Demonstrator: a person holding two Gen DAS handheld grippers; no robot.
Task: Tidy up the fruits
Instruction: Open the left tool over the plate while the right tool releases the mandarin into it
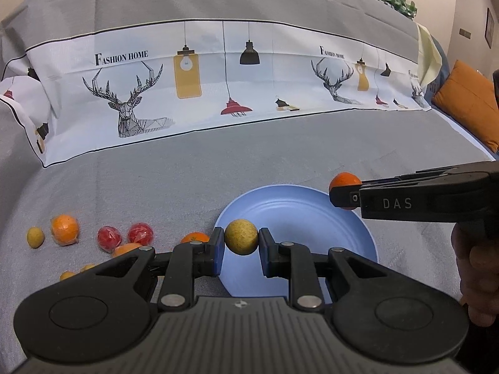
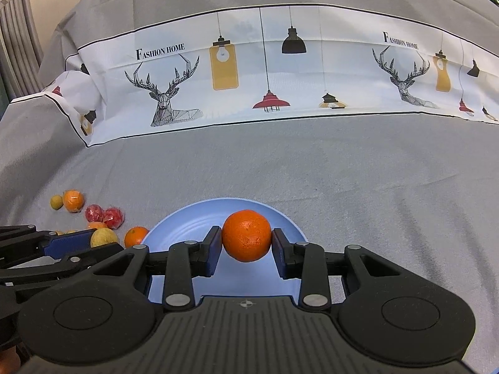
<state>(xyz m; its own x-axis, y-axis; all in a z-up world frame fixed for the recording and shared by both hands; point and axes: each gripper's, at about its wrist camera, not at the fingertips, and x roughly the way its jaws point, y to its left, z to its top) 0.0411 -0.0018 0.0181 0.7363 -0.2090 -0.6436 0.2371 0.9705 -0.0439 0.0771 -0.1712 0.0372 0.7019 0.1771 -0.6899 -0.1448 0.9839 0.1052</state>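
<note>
My left gripper (image 1: 241,241) is shut on a small yellow-green round fruit (image 1: 241,236), held over the near left part of a light blue plate (image 1: 312,205). My right gripper (image 2: 246,243) is shut on an orange (image 2: 247,235) above the same plate (image 2: 187,218). In the left wrist view the right gripper (image 1: 343,194) comes in from the right with the orange (image 1: 344,179) over the plate's far right rim. In the right wrist view the left gripper (image 2: 93,240) shows at the left with the yellow fruit (image 2: 103,237).
Left of the plate, loose fruit lies on the grey cloth: an orange (image 1: 65,229), a small yellow fruit (image 1: 35,236), two red wrapped fruits (image 1: 109,238) and more oranges (image 1: 195,237). A printed white cloth band (image 1: 218,78) runs behind. An orange cushion (image 1: 467,103) sits far right.
</note>
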